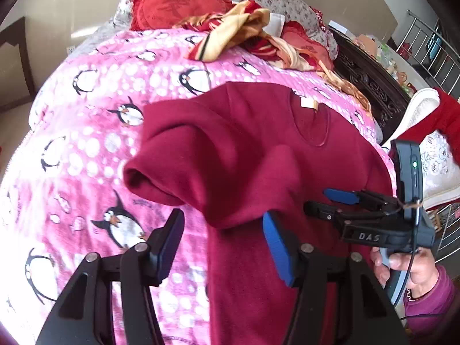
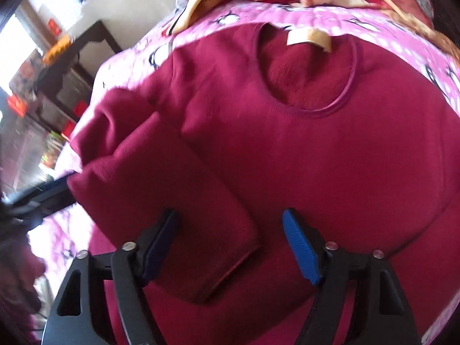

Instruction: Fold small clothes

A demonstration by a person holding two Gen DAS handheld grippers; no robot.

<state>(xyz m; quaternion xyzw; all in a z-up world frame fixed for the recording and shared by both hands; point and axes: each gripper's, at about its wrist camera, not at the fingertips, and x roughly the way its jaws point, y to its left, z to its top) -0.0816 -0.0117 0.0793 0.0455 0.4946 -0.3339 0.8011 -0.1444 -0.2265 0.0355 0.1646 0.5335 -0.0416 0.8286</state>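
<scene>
A dark red long-sleeved top (image 1: 258, 149) lies front up on the pink penguin blanket (image 1: 86, 143), neck label away from me. Its left sleeve (image 1: 178, 161) is folded inward across the chest. My left gripper (image 1: 224, 230) is open, its jaws spread over the sleeve's lower edge. My right gripper (image 1: 325, 201) shows in the left wrist view over the top's right side, open and empty. In the right wrist view my right gripper (image 2: 230, 230) is open above the folded sleeve's cuff (image 2: 230, 261), with the top (image 2: 316, 149) filling the view.
A pile of red and yellow cloth (image 1: 244, 28) and red cushions (image 1: 172, 3) lie at the head of the bed. A dark carved bed frame (image 1: 371, 86) runs along the right side. Dark furniture (image 2: 72, 66) stands left of the bed.
</scene>
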